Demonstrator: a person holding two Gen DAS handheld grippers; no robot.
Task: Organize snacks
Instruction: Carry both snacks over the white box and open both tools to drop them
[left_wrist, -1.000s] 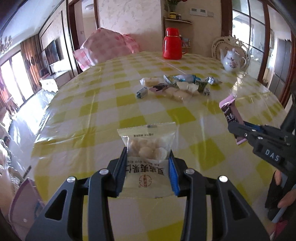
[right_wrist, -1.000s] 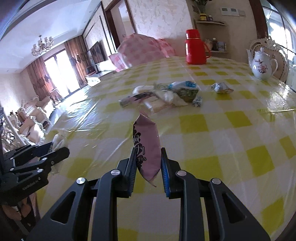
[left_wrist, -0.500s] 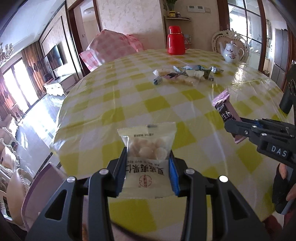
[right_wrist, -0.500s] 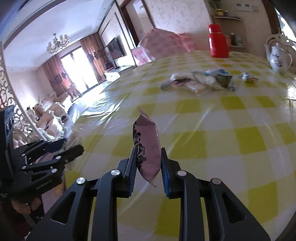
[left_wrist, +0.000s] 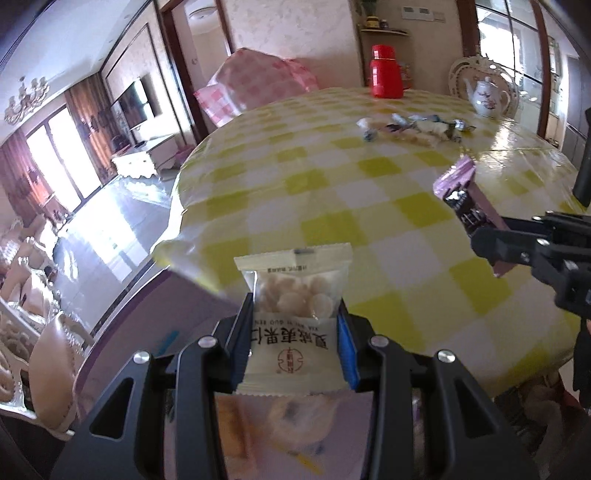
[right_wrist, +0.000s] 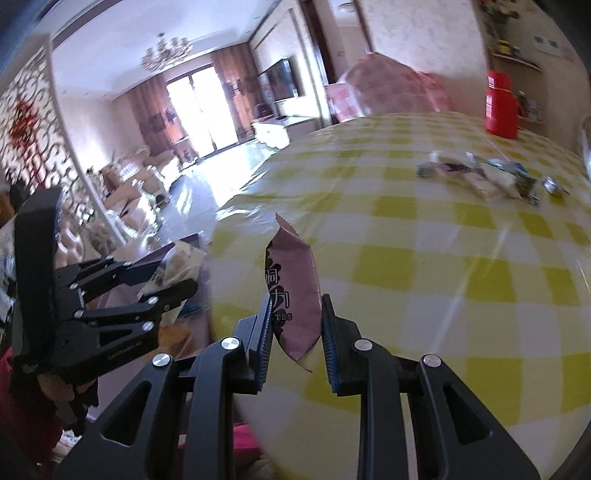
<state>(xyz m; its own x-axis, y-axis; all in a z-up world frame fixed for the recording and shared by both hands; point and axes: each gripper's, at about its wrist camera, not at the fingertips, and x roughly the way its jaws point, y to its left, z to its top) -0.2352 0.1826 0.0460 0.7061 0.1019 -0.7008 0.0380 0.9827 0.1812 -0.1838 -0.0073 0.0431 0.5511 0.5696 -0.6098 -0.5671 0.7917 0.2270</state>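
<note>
The left gripper (left_wrist: 295, 325) is closed flat on a cream snack packet (left_wrist: 293, 314), whose clear window of pale round pieces stands out beyond the fingertips. The right gripper (right_wrist: 295, 325) is closed on a pink snack packet (right_wrist: 291, 291), pinched edge-on so that its crimped top points upward.

Over the last second both tools have been drawn back from the middle of the checked table (left_wrist: 351, 192) toward its near edge. The cream packet, which was held over the cloth a second ago, is now held past the table's near-left rim, above a purple container (left_wrist: 177, 302) that sits below that rim. Packaged items are seen blurred inside the container, beneath the left tool. The pink packet is held just over the table's near edge, to the right of the left gripper.

It is judged that both packets are being carried to the container, and that the cream packet is close to its release point while the pink one is to follow. A loose pile of snacks (left_wrist: 413, 127) is left far across the table, before the red flask (left_wrist: 386, 72), so much sorting is thought to remain.
</note>
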